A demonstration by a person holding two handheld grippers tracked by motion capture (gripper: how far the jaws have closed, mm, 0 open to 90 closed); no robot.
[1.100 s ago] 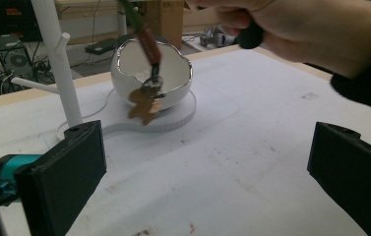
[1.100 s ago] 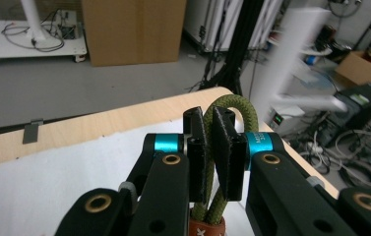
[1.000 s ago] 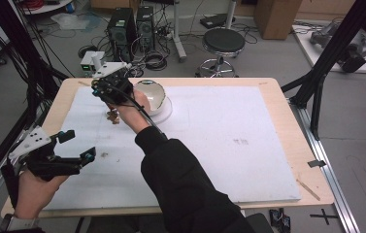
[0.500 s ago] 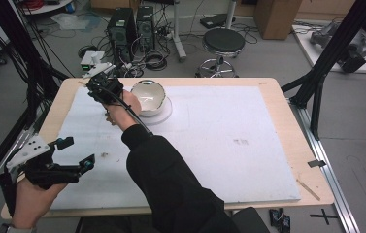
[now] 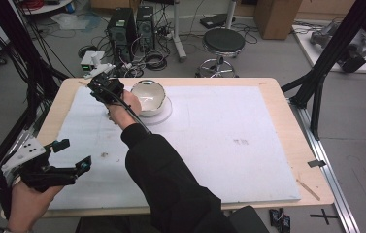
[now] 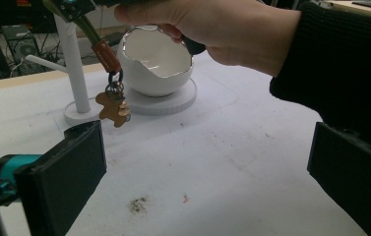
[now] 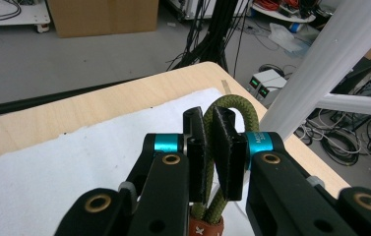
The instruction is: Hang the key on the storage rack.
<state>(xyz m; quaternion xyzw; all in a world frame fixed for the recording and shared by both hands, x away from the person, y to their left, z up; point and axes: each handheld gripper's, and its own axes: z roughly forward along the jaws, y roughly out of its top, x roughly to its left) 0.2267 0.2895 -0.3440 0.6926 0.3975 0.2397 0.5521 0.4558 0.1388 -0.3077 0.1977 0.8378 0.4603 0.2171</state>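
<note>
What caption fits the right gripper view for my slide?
Right gripper clamps a green cord loop above the table corner, beside a white stand.

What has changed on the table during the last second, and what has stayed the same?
The right gripper, shut on the green cord loop of a keychain, moved away from the person, toward the white stand at the table's far left. The left gripper drifted slightly nearer the person, jaws open. The white bowl stayed where it was.

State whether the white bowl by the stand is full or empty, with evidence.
Empty as far as it shows: the white bowl shows a bare white inner wall in the left gripper view; its bottom is hidden.
</note>
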